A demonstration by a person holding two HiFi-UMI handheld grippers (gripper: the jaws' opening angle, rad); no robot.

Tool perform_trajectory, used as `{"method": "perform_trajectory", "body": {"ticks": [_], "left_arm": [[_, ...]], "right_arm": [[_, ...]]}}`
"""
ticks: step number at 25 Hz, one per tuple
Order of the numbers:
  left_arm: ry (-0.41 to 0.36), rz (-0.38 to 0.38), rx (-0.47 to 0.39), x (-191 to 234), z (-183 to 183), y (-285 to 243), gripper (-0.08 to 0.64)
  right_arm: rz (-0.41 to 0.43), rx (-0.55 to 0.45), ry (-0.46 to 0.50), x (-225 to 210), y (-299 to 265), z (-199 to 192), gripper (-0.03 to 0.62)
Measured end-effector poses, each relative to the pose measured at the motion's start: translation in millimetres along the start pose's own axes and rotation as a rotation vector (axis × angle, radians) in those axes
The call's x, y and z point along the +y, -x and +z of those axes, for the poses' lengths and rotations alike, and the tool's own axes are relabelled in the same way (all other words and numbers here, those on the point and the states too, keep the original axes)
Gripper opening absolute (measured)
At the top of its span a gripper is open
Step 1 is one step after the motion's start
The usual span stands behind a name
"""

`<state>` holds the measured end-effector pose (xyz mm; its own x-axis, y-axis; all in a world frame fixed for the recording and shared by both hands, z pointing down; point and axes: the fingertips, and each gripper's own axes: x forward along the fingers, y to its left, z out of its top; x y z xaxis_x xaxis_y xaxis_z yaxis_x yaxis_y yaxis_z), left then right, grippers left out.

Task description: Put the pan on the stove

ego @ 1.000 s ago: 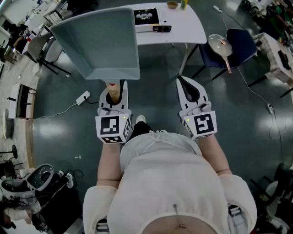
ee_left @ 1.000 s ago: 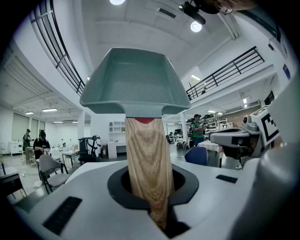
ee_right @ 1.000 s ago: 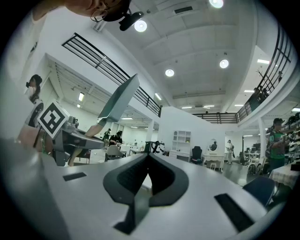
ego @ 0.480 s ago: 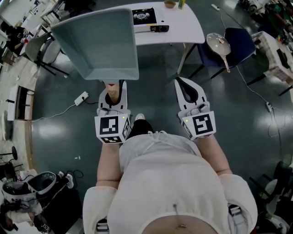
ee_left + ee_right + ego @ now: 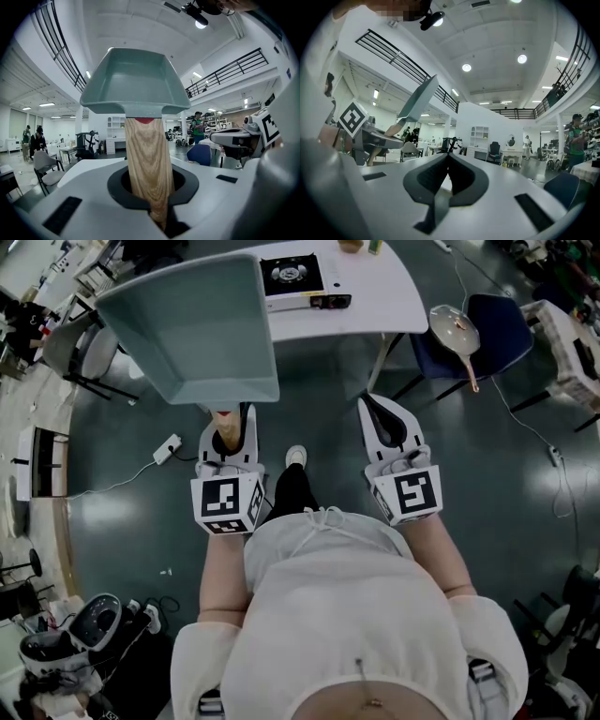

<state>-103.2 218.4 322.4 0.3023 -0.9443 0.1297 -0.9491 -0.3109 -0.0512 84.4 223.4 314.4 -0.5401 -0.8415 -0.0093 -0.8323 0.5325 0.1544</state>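
Observation:
The pan [image 5: 192, 329] is a square grey-green one with a wooden handle [image 5: 228, 435]. My left gripper [image 5: 228, 423] is shut on that handle and holds the pan out in front, above the floor. In the left gripper view the handle [image 5: 147, 159] runs up between the jaws to the pan [image 5: 133, 82]. The stove [image 5: 291, 276], a black portable burner, sits on a white table [image 5: 375, 296] ahead, just right of the pan. My right gripper [image 5: 370, 404] is level with the left one, shut and empty; its jaws meet in the right gripper view [image 5: 447, 159].
A second round pan [image 5: 455, 332] lies on a blue chair [image 5: 492, 329] right of the table. Small items stand at the table's far edge. Chairs are at the left, and a power strip [image 5: 169, 446] with a cable lies on the floor. Equipment sits bottom left.
The table and stove have slid closer and lower in the head view as the person steps forward. Both grippers travel with the body; the pan stays in the left one.

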Motion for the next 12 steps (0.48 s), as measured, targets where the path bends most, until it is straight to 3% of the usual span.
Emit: {"method": "perform_trajectory", "body": {"ticks": [12], "left_arm": [[-0.010, -0.116, 0.013, 97, 11, -176, 0.051]], "right_arm": [[-0.068, 0.102, 0.029, -58, -179, -18, 0.005]]}}
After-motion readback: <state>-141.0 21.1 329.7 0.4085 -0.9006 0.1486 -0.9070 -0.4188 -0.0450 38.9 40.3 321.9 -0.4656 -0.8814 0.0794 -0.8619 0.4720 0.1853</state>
